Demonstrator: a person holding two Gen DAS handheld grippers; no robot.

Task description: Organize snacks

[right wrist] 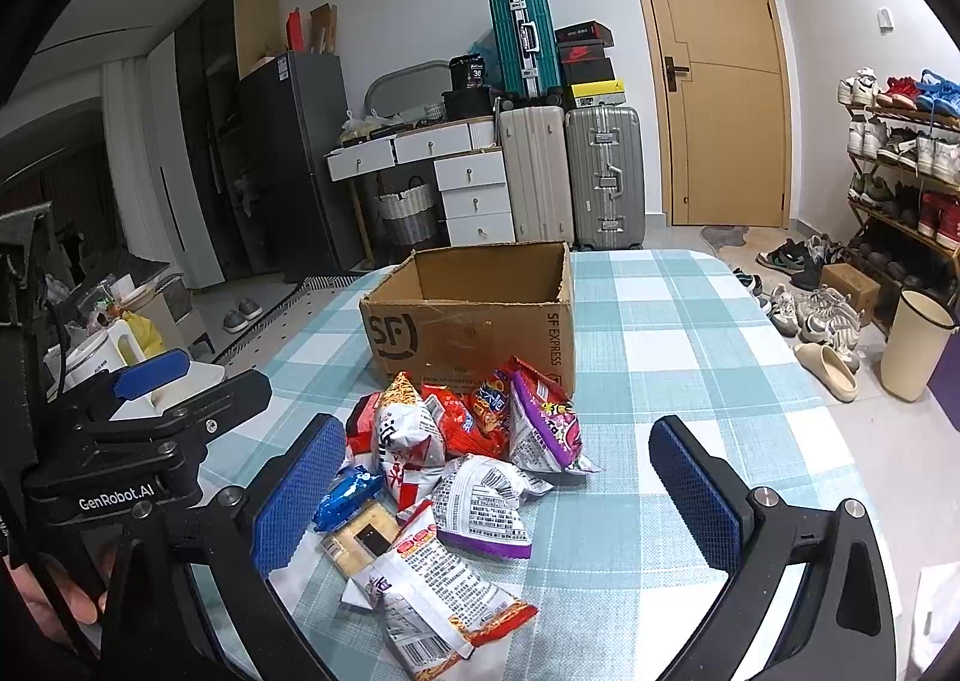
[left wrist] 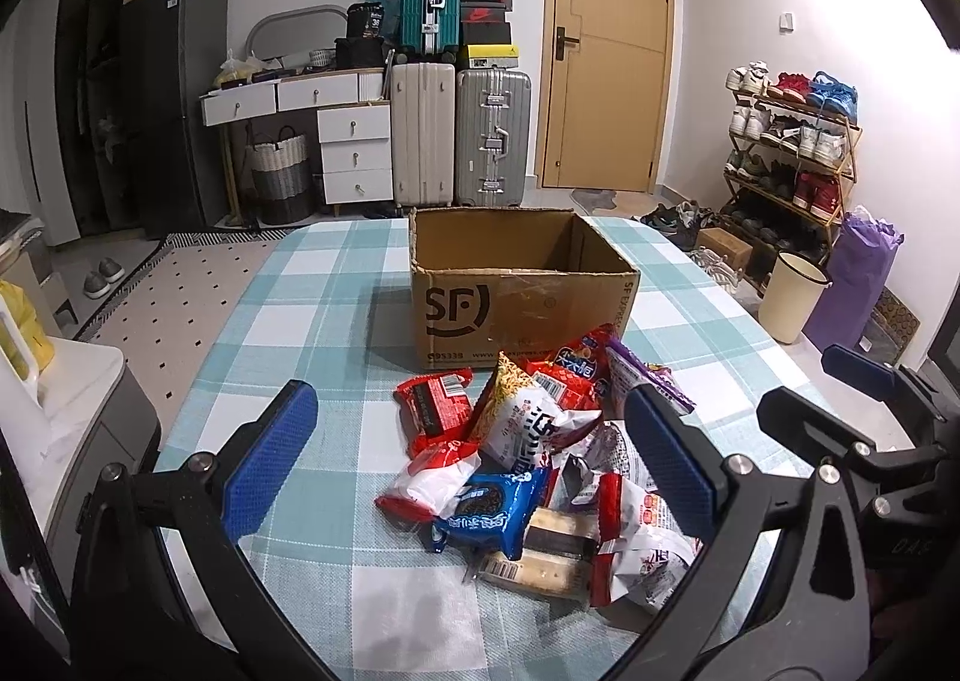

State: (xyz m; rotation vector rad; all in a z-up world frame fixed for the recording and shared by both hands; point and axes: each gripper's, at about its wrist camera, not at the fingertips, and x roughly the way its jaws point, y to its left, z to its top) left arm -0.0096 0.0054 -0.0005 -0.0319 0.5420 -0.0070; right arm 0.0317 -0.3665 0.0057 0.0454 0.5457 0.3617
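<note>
Many crinkly foil snack packets [left wrist: 528, 453], corrugated box [left wrist: 516, 285]

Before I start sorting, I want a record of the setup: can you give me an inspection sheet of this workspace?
Surface: table with teal-and-white checked cloth.
Job's things: open cardboard box, nothing visible inside from this angle; snack pile in front of it, packets overlapping, including a blue cookie pack and a purple-edged packet.
Clutter: nothing seen on the table beyond these.
Grippers: left gripper and right gripper both open over the pile, holding nothing.
Cables: nothing seen.
Surroundings: suitcases, door, shoe rack, cream bin.
</note>
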